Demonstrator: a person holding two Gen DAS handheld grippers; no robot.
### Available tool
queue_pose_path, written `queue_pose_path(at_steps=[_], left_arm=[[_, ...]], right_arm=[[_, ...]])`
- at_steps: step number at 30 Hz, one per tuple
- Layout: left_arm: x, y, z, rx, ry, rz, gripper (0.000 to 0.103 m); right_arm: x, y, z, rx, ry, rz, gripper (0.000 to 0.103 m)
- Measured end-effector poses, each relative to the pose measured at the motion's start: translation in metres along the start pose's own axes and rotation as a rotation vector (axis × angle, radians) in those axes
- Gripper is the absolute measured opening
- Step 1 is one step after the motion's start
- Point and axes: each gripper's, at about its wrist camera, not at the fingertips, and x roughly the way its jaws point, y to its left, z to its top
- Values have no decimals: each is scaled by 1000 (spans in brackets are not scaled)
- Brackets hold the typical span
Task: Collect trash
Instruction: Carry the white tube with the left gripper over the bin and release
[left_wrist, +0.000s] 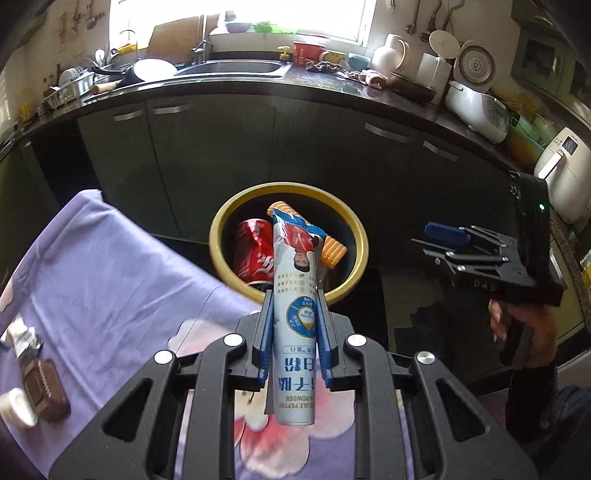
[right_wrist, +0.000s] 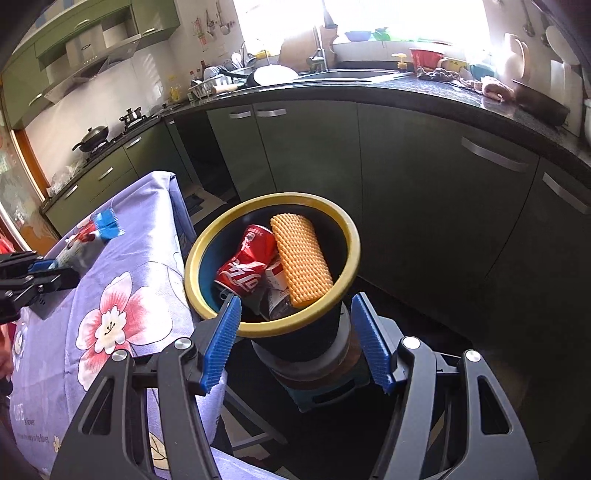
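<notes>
on the far left of the left wrist view, a brown wrapper (left_wrist: 44, 391) and a crumpled white scrap (left_wrist: 22, 338) lie on the floral purple cloth (left_wrist: 110, 280) covering the table, with a small white cap-like piece (left_wrist: 16, 406) beside them; these look like trash not yet collected.

moving right, the left gripper (left_wrist: 293, 314) is clamped on a long white and blue powder sachet (left_wrist: 295, 295), its blue pads pressing both long sides around the middle. the sachet sticks forward past the fingertips, and its far end lines up with the mouth of the yellow-rimmed bin (left_wrist: 360, 229), which stands just beyond the table edge. whether the sachet is truly over the opening or only in line with it, i cannot tell. inside the bin a crushed red can (left_wrist: 255, 251) and an orange ridged packet (left_wrist: 334, 253) are visible.

further right, the right gripper (left_wrist: 443, 240) hangs apart from the bin, and the right wrist view shows its jaws standing open with nothing between the pads, the bin below and ahead.

the step in hand looks like carrying the sachet to the bin. the next move calls for bringing it squarely over the opening, tipping it down and letting go so it drops clear of the rim.
</notes>
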Motion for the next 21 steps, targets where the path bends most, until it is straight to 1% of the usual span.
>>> queue_pose_path(at_steps=[3, 7, 9, 10, 11, 12, 13, 15, 17, 18, 20, 21], left_arm=[[37, -9, 30, 12, 28, -31, 20], [76, -18, 58, 24, 52, -37, 20], [92, -19, 66, 21, 63, -27, 23], [99, -18, 68, 16, 70, -28, 31], [105, -17, 69, 8, 73, -18, 50], [108, -16, 70, 1, 68, 1, 58], [108, -15, 69, -2, 59, 12, 65], [101, -10, 65, -30, 46, 0, 66], [82, -4, 57, -62, 13, -16, 74], [72, -1, 52, -70, -14, -17, 75], [40, 6, 35, -84, -87, -7, 85], [25, 11, 26, -94, -120, -2, 87]], right_arm=[[0, -18, -1, 37, 0, -5, 62], [2, -34, -3, 67, 6, -13, 62], [5, -38, -2, 78, 13, -12, 64], [6, -39, -2, 82, 15, -11, 65], [8, -39, -2, 82, 19, -10, 65], [9, -39, -2, 82, 21, -11, 65], [9, -37, -3, 81, 22, -10, 65], [9, -34, -3, 72, 24, -7, 65], [8, -28, -2, 63, 23, -5, 65], [8, -25, -2, 56, 23, -4, 65], [7, -17, -1, 38, 21, 0, 66], [6, -11, -1, 24, 22, 5, 66]])
